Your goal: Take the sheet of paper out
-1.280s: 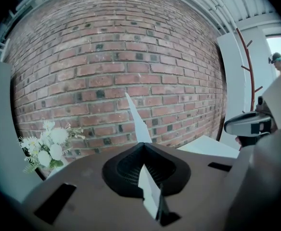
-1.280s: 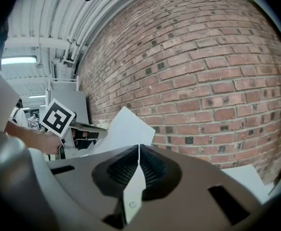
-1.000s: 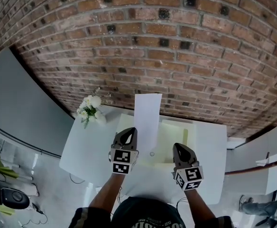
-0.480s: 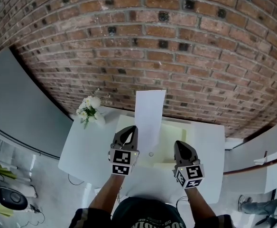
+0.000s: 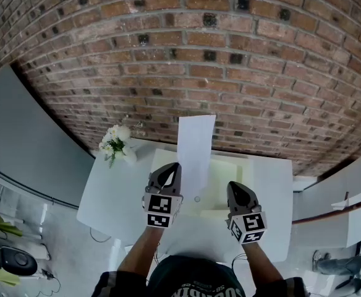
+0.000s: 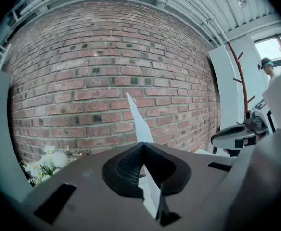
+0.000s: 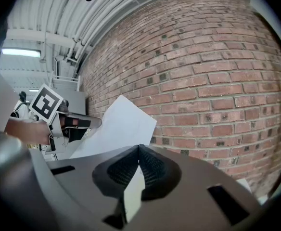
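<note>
A white sheet of paper (image 5: 196,147) stands upright above the table, in front of the brick wall. My left gripper (image 5: 170,172) is shut on its lower edge. In the left gripper view the sheet (image 6: 139,121) rises edge-on from the closed left gripper (image 6: 143,146). A pale yellow folder (image 5: 224,172) lies open on the white table (image 5: 115,190). My right gripper (image 5: 237,193) is shut on the folder's pale yellow flap (image 7: 133,189), which shows between the closed right gripper (image 7: 139,148). The right gripper view also shows the sheet (image 7: 116,126) and the left gripper (image 7: 75,124) at its left.
A small bunch of white flowers (image 5: 115,141) stands at the table's far left corner. The brick wall (image 5: 186,60) runs right behind the table. A grey panel (image 5: 20,141) stands at the left. A coat stand (image 6: 240,76) and a person (image 6: 267,66) are far off to the right.
The left gripper has risen slightly with the sheet, whose top edge now sits a little higher and further right. The right gripper has stayed where it was.
</note>
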